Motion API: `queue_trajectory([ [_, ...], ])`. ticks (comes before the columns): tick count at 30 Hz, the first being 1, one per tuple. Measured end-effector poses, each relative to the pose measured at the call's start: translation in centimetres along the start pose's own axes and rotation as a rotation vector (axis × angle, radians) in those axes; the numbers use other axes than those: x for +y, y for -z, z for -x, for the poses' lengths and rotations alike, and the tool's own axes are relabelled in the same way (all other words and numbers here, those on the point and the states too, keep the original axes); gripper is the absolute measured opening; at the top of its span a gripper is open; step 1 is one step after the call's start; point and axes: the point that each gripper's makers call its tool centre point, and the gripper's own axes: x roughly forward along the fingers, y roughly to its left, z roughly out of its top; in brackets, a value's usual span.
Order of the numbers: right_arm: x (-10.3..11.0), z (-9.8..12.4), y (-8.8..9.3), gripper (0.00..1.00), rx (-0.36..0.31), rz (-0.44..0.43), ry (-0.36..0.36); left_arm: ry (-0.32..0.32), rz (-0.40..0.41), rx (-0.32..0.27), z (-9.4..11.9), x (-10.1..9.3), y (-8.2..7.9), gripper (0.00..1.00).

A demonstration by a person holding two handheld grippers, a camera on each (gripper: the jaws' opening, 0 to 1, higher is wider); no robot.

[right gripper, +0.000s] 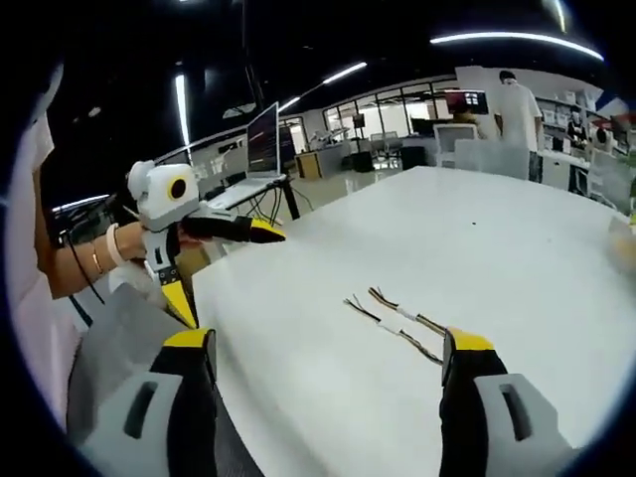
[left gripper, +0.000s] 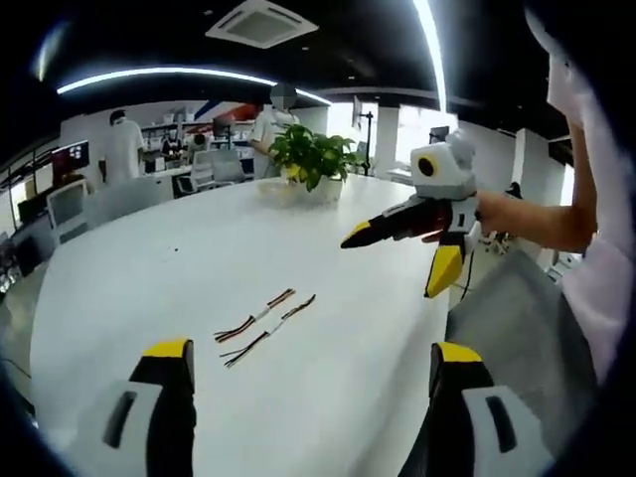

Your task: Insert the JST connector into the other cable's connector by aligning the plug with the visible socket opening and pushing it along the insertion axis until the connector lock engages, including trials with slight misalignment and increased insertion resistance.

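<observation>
Two short cables lie side by side on the white table (left gripper: 149, 278), each a bundle of thin wires with a small white connector. In the left gripper view they are the upper cable (left gripper: 258, 317) and the lower cable (left gripper: 270, 331), ahead of my left gripper (left gripper: 310, 350), which is open and holds nothing. The right gripper view has the same cables (right gripper: 396, 323) just beyond my open, empty right gripper (right gripper: 328, 339). Each gripper hovers above the table edge and appears in the other's view: the right gripper (left gripper: 393, 266) and the left gripper (right gripper: 236, 278), both with jaws spread.
A potted plant (left gripper: 313, 159) stands at the far side of the table. Chairs, desks and monitors (right gripper: 262, 139) ring the room, with people (left gripper: 124, 147) standing in the background. A person's arm (left gripper: 532, 221) and light clothing sit close to the table edge.
</observation>
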Motion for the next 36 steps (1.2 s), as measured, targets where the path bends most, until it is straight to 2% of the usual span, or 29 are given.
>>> queue_trajectory([
  [6,-0.5,1.1,0.3,0.94,-0.018,-0.040,0.054,0.005,0.025,-0.030,0.3,-0.7,-0.2,0.96],
  [9,-0.5,1.3,0.5,0.95,-0.020,-0.062,0.068,0.001,0.056,0.004,0.2,-0.8,0.7,0.96],
  [12,-0.6,1.4,1.1,0.95,-0.011,-0.074,0.086,0.000,0.055,0.028,0.0,-1.2,1.4,0.96],
  [16,-0.9,1.5,2.2,0.94,0.024,-0.094,0.112,0.002,0.056,0.033,0.0,-1.8,1.3,0.96],
  [21,-1.0,1.6,3.1,0.94,0.058,-0.077,0.142,-0.012,0.087,0.018,-0.1,-1.9,1.4,0.96],
  [24,-0.6,1.4,3.6,0.94,0.082,-0.057,0.140,-0.025,0.091,0.027,-0.1,-1.9,2.1,0.96],
  [36,-0.6,2.1,3.7,0.93,0.135,-0.012,0.142,-0.053,0.149,0.056,0.0,-2.1,3.0,0.94],
])
